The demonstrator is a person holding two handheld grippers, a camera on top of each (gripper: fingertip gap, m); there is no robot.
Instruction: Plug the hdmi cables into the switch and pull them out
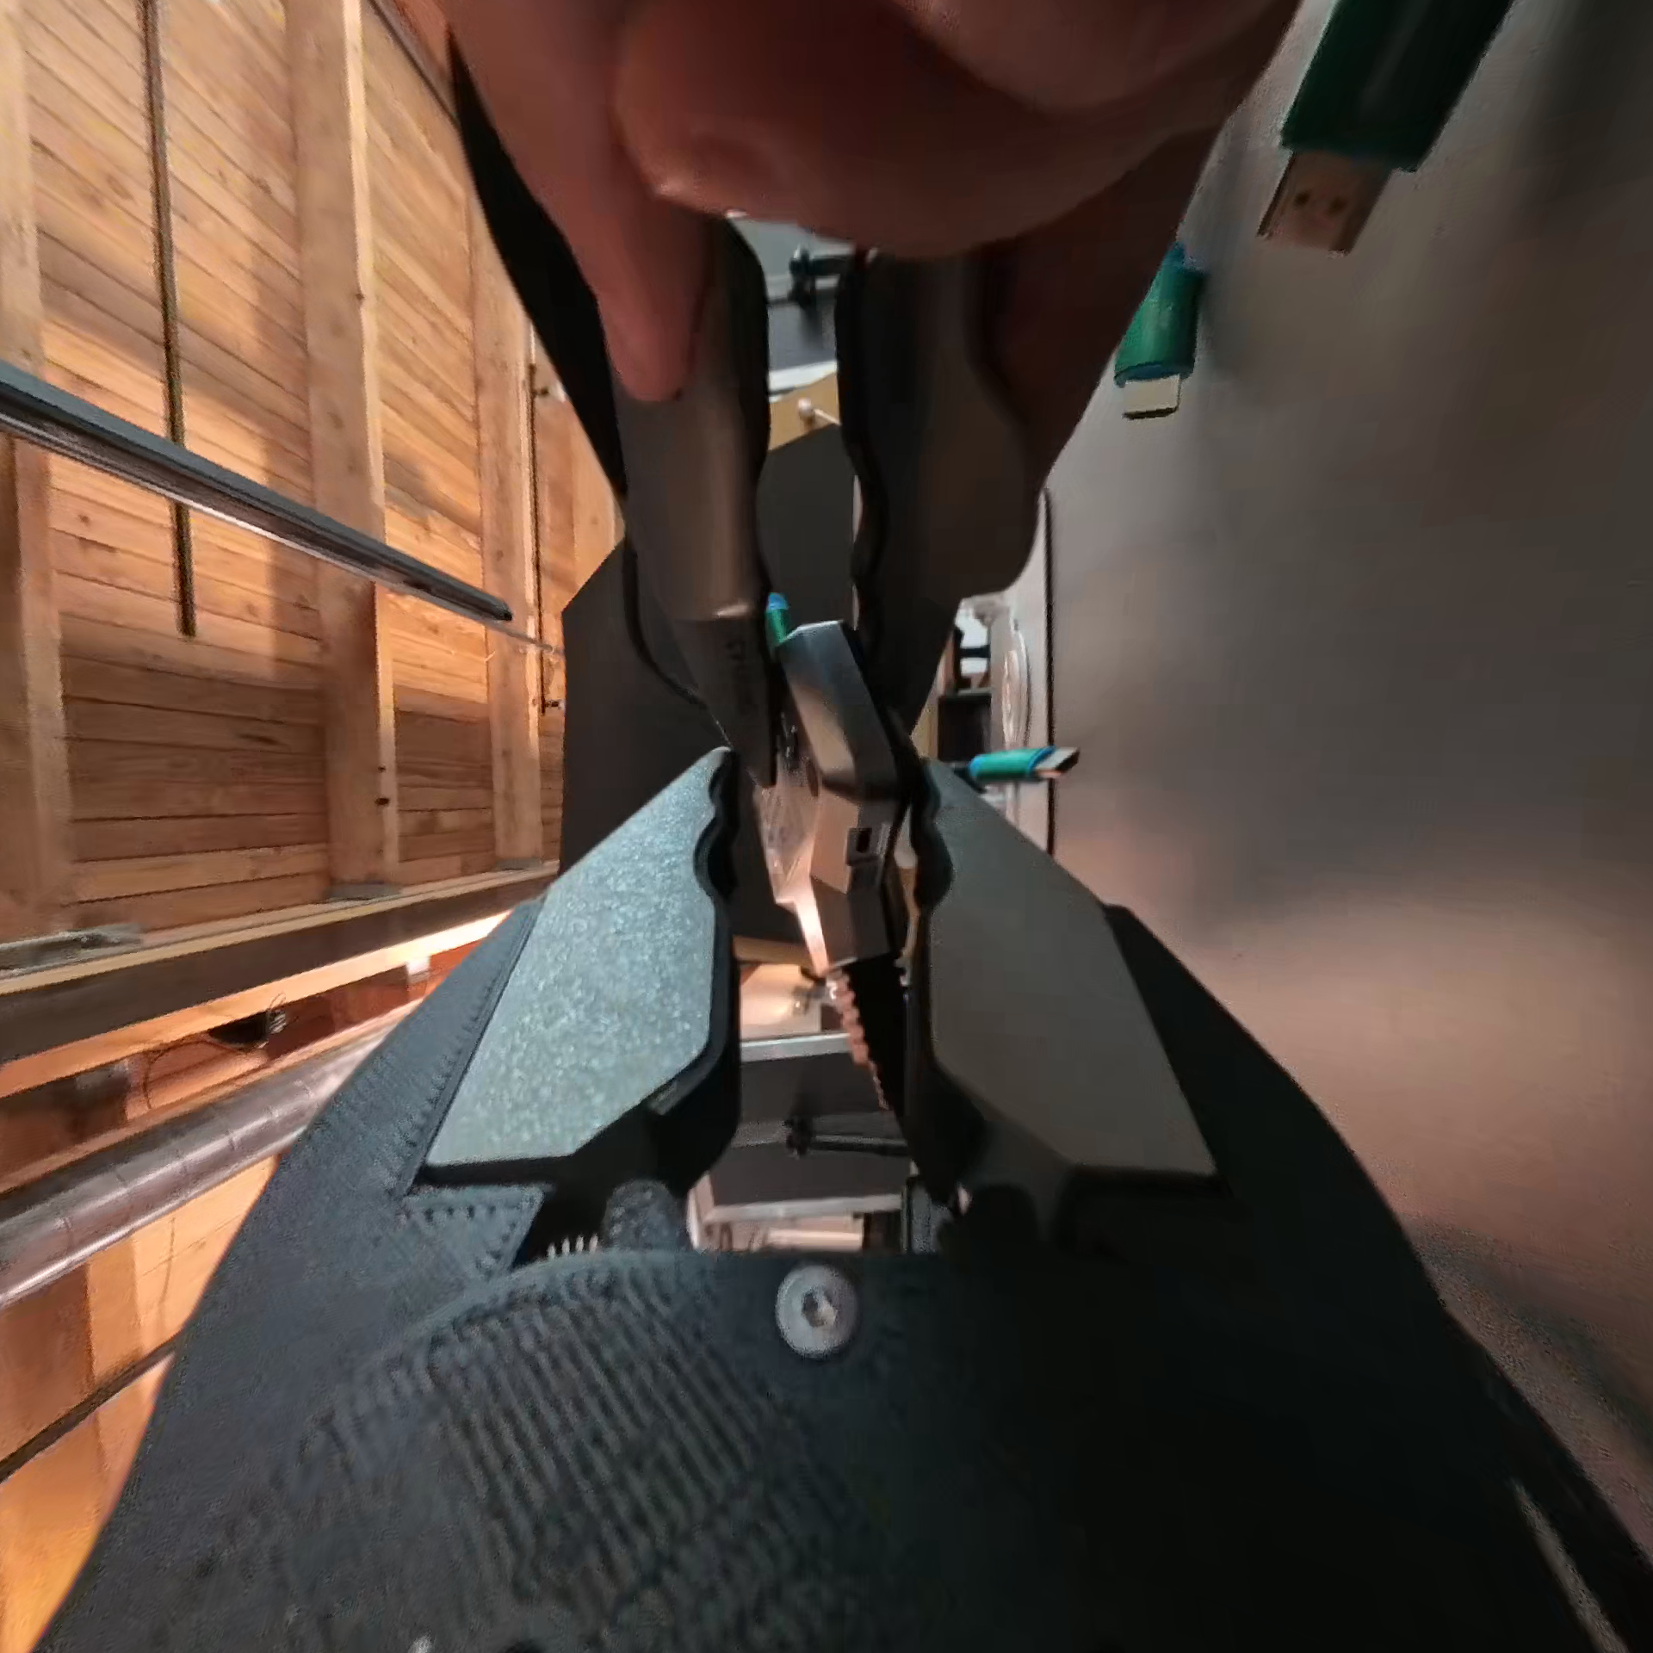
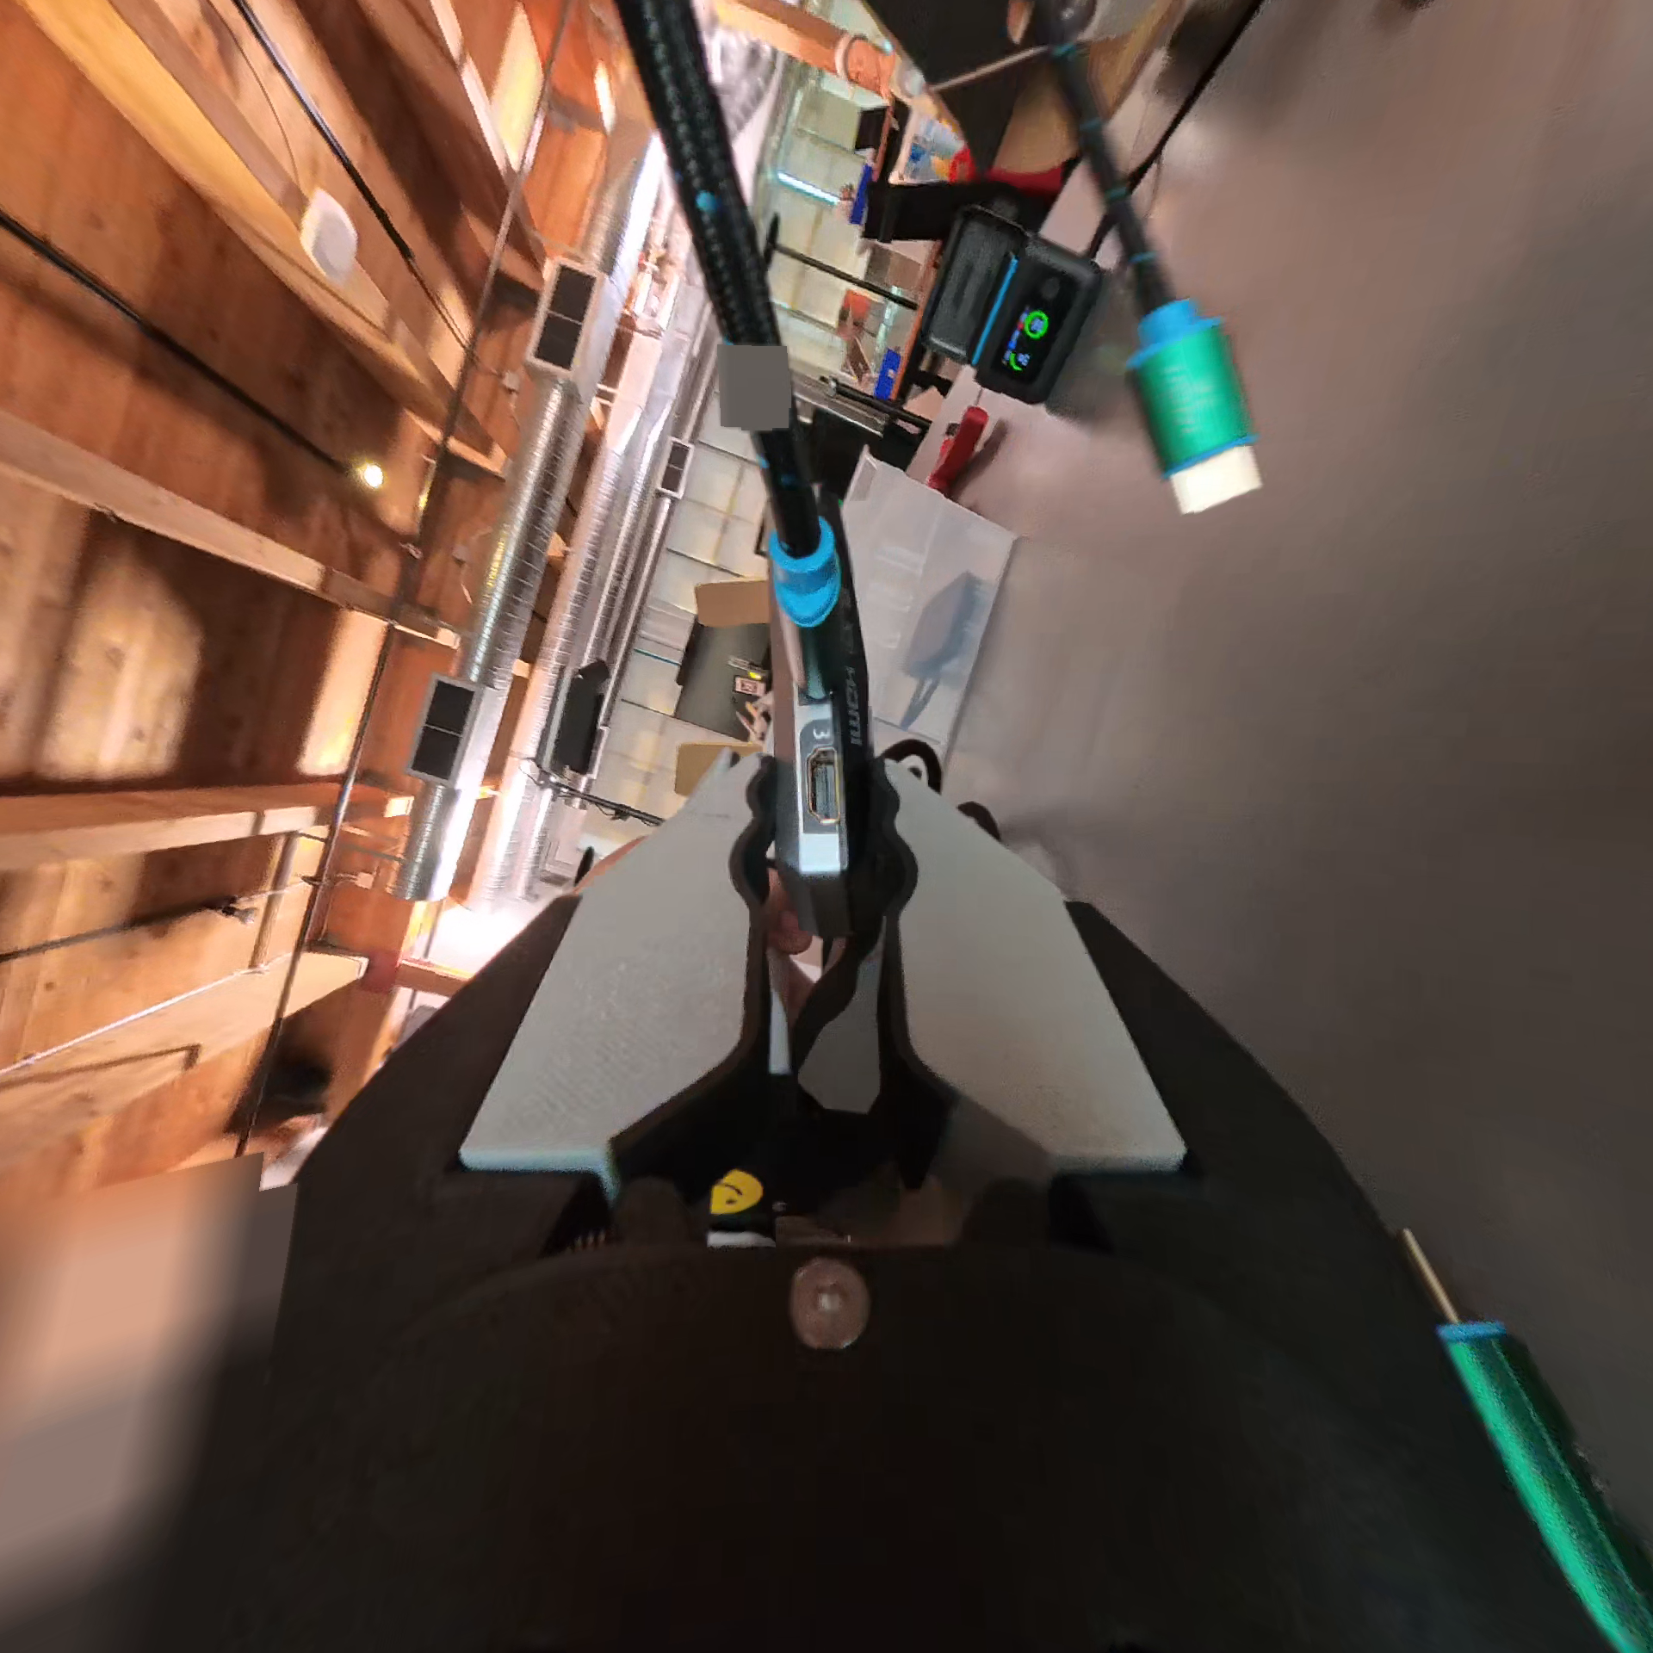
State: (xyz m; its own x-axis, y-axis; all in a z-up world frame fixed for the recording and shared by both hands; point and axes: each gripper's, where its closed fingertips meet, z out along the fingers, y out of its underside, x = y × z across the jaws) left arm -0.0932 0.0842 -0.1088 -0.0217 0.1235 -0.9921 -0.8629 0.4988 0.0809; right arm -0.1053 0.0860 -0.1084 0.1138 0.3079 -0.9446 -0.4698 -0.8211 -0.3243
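Both my grippers clamp the grey metal switch (image 2: 809, 832) mid-air, right gripper (image 2: 818, 836) and left gripper (image 1: 827, 805) from opposite ends, one teal-collared braided HDMI cable (image 2: 801, 581) plugged in, spare port beside it empty.

Plugged cable (image 2: 796, 501) beside the switch's (image 2: 809, 805) free port.

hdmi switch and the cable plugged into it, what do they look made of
HDMI switch: looks like brushed metal, probably aluminium, given its grey satin sheen and crisp edges. Plugged cable: braided fabric sleeve, black woven texture with blue flecks, ending in a matte blue rubbery collar.
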